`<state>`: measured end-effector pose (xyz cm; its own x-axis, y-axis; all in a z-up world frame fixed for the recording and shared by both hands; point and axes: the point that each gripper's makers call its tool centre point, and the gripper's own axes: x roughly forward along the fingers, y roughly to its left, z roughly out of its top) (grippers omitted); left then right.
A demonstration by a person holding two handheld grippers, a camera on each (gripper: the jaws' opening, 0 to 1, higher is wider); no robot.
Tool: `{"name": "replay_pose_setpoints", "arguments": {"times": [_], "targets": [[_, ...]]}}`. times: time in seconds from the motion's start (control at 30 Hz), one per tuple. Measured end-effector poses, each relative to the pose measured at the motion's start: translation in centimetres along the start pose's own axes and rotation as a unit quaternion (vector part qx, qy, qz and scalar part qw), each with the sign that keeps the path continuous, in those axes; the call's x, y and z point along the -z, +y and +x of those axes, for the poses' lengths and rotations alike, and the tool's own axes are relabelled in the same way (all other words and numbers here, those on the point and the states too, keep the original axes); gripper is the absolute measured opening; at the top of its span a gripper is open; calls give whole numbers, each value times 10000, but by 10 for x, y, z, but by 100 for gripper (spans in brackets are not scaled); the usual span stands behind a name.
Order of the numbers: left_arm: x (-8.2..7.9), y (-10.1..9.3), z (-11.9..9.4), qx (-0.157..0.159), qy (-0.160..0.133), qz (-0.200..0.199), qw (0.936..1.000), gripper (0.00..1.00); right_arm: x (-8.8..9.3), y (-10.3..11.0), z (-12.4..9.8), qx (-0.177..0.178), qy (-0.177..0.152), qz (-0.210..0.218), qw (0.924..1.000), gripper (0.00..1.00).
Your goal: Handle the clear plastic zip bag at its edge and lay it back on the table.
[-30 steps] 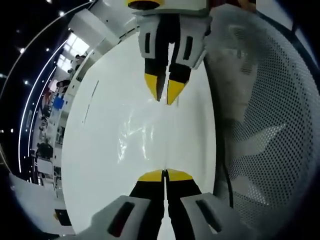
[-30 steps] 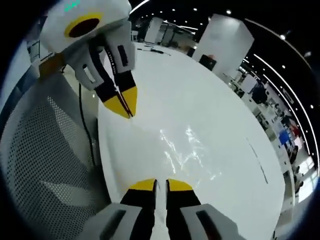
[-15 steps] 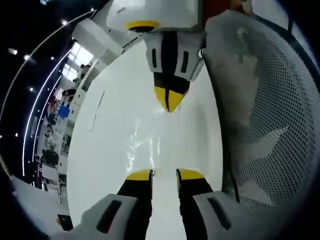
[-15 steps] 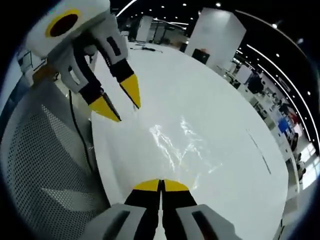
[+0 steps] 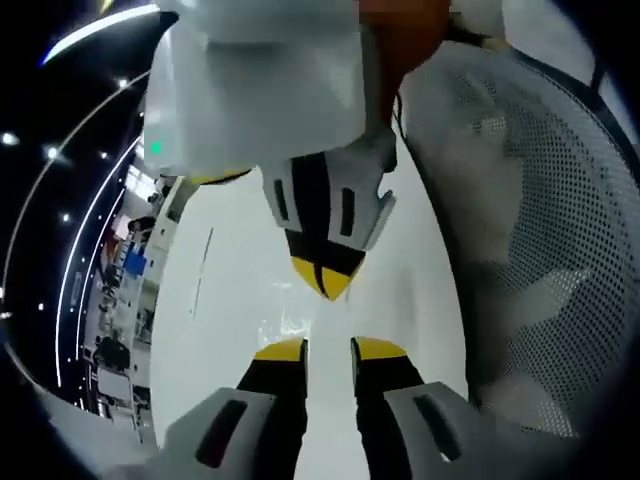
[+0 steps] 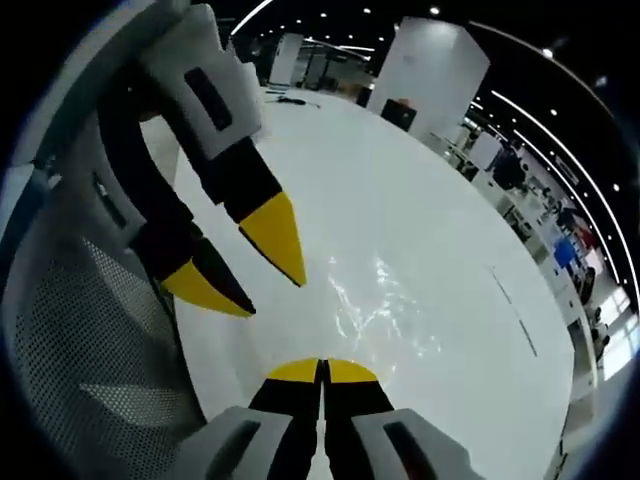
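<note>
The clear plastic zip bag (image 6: 385,312) lies crinkled and glinting on the white table (image 6: 430,220), just ahead of my right gripper (image 6: 321,368). That gripper's yellow tips are pressed together at the bag's near edge. In the left gripper view the bag (image 5: 290,325) shows as faint glints between my left gripper (image 5: 329,349), whose jaws stand apart, and the right gripper (image 5: 326,285) coming in from above. In the right gripper view the left gripper (image 6: 275,297) looms large at the upper left, open, just short of the bag.
A grey mesh chair back (image 5: 540,250) stands along the table's edge, also seen as mesh (image 6: 90,380) in the right gripper view. A thin dark line (image 6: 518,312) marks the table farther out. Small items (image 6: 290,98) lie at its far end. A hall with lights lies beyond.
The left gripper has opened off the bag's edge and the right gripper has shut at its own edge. The two grippers have drawn much closer together over the bag.
</note>
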<state>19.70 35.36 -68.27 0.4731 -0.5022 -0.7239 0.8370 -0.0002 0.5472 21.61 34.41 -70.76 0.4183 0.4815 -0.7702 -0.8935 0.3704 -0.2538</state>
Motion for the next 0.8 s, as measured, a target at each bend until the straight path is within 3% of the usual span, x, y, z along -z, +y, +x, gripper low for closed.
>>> {"name": "replay_pose_setpoints", "arguments": {"times": [0.07, 0.17, 0.47, 0.8], "targets": [[5, 0, 5, 86, 113, 142, 9998, 14, -1, -4, 1, 13, -7, -7, 10000, 0], [10, 7, 12, 29, 183, 220, 9996, 0, -1, -9, 2, 63, -10, -28, 10000, 0], [11, 13, 19, 52, 186, 177, 9997, 0, -2, -24, 4, 208, -28, 143, 9997, 0], [8, -15, 32, 350, 226, 214, 9989, 0, -11, -59, 3, 514, -154, 631, 9966, 0]]}}
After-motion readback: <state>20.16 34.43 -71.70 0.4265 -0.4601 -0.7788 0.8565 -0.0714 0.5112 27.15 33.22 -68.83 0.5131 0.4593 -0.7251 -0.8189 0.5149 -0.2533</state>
